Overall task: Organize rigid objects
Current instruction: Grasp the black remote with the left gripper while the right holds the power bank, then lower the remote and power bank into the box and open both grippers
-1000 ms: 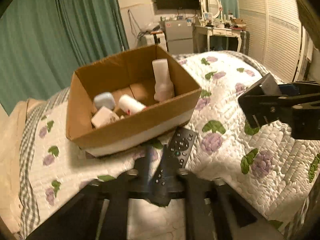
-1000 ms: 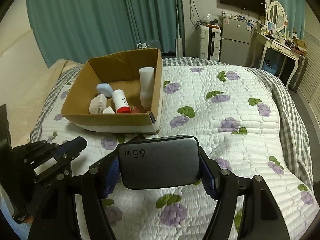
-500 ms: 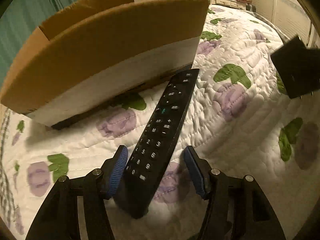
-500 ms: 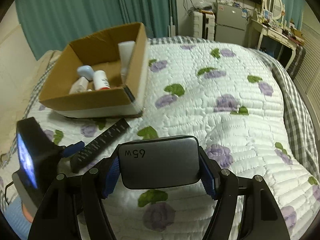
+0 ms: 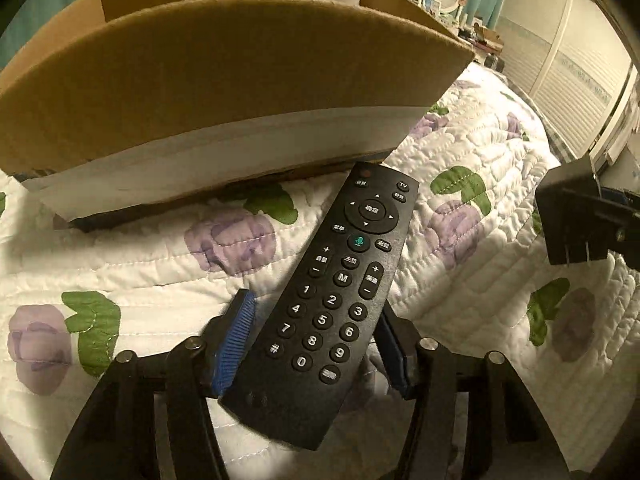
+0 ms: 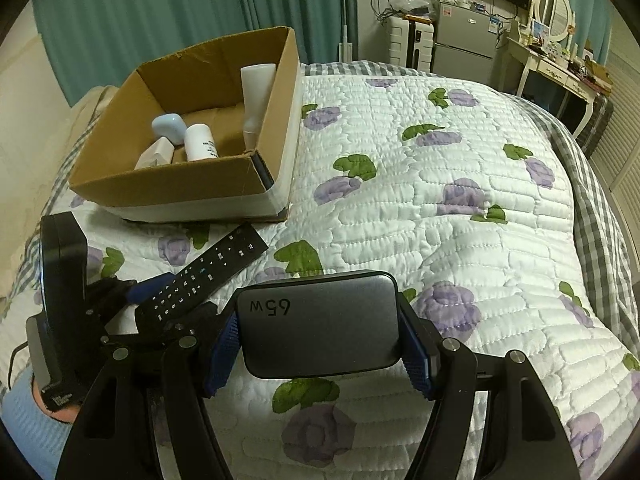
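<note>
A black remote control (image 5: 332,300) lies on the flowered quilt, its far end near the cardboard box (image 5: 224,80). My left gripper (image 5: 316,336) is low over the quilt with its blue-padded fingers on either side of the remote's near end; I cannot tell if they press it. The right wrist view shows the same remote (image 6: 204,276) and left gripper (image 6: 148,292). My right gripper (image 6: 320,344) is shut on a grey 65W charger block (image 6: 320,324), held above the quilt. The box (image 6: 180,192) holds a white tube (image 6: 256,100), a white bottle (image 6: 200,142) and a pale blue object (image 6: 168,128).
The bed's quilt (image 6: 460,200) spreads right of the box. The charger's prongs show at the right in the left wrist view (image 5: 576,220). Teal curtains (image 6: 180,12), a small fridge (image 6: 464,36) and a dressing table (image 6: 556,64) stand behind the bed.
My left gripper dropped from above the box down to the quilt and moved in around the remote's near end. My right gripper kept holding the charger and shifted slightly.
</note>
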`<act>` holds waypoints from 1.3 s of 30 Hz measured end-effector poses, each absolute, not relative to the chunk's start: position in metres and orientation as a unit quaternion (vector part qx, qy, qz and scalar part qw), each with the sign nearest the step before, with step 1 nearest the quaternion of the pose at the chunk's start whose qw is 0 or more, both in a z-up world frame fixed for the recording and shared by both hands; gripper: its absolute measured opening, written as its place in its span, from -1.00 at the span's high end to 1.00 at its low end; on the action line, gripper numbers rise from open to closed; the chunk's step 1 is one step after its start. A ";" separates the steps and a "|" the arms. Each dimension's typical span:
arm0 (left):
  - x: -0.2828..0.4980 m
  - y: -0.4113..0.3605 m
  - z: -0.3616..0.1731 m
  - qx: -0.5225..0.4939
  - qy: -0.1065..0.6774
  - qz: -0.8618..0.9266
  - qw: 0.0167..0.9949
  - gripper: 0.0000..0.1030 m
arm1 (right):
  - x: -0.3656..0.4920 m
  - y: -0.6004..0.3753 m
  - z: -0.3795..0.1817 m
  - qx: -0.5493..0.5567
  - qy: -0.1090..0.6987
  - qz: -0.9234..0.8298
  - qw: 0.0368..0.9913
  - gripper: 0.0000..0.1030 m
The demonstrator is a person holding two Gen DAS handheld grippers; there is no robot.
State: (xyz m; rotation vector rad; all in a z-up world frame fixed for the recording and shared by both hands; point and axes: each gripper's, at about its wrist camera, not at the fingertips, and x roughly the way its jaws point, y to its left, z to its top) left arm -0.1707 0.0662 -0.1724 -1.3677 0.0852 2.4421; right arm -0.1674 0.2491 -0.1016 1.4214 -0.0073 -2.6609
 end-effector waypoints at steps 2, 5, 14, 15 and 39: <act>-0.168 0.064 -0.171 -0.478 0.024 0.861 0.169 -0.01 | -0.166 0.247 -0.101 0.470 0.002 -0.880 0.062 -0.34; -0.165 0.061 -0.162 -0.469 0.020 0.868 0.162 0.16 | -0.165 0.245 -0.100 0.469 0.008 -0.881 0.063 -0.34; -0.138 0.048 -0.132 -0.429 0.012 0.894 0.127 0.28 | -0.161 0.238 -0.093 0.462 0.017 -0.884 0.065 -0.34; -0.137 0.048 -0.126 -0.423 0.014 0.898 0.121 0.30 | -0.160 0.237 -0.090 0.459 0.016 -0.886 0.066 -0.34; -0.134 0.021 0.026 -0.299 0.000 0.948 0.110 0.62 | -0.146 0.201 0.012 0.357 0.041 -0.926 0.117 -0.34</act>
